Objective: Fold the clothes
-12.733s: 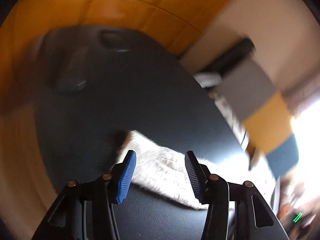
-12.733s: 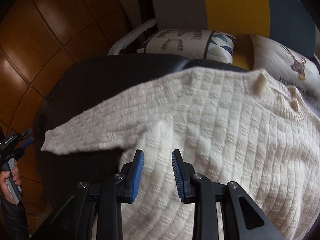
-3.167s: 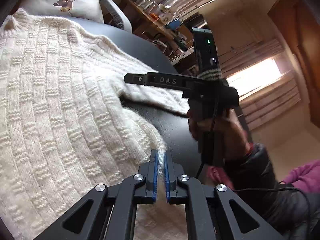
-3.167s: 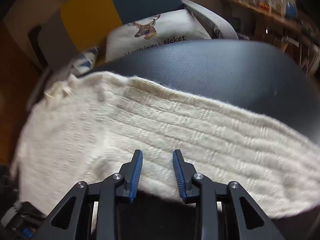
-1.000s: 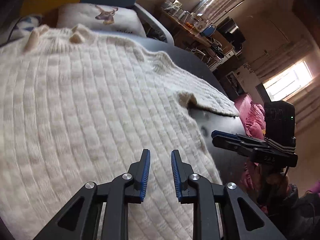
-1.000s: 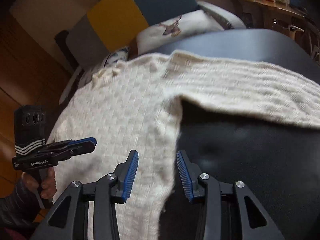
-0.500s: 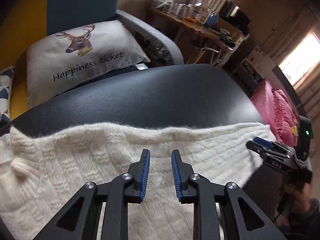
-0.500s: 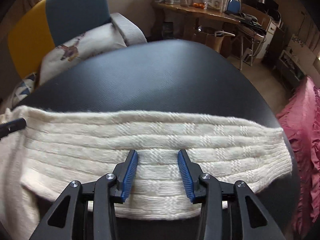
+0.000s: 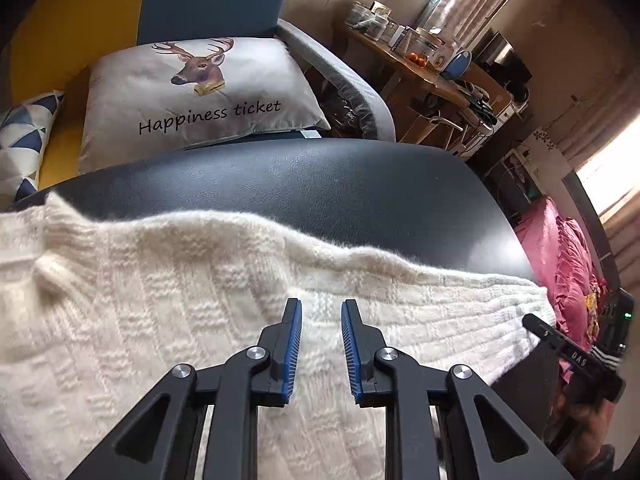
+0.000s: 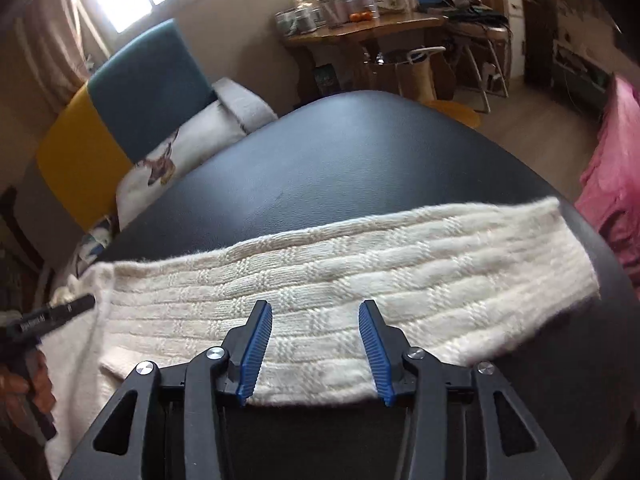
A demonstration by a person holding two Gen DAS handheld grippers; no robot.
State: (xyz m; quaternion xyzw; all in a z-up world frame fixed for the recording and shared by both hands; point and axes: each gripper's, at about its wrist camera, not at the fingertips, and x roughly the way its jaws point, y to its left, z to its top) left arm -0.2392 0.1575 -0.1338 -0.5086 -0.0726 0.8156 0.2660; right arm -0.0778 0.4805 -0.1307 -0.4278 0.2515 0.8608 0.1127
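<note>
A cream chunky-knit sweater (image 9: 168,320) lies spread on a round black leather-topped table (image 9: 320,184), one sleeve (image 10: 360,280) stretched toward three o'clock. Soft and limp, it looks best pinched at the cuff or hem. Left gripper (image 9: 320,344) and right gripper (image 10: 316,348) hover with jaws apart, empty. A deer-print cushion (image 9: 200,92) sits at twelve o'clock, off the table.

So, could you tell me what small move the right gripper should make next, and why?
Probably ease the right gripper down and close on the near edge of the cream knit sweater's sleeve. That sleeve lies stretched flat across the black table, unfolded, and the open jaws already straddle its edge. The left gripper hovers open over the sweater's body.
</note>
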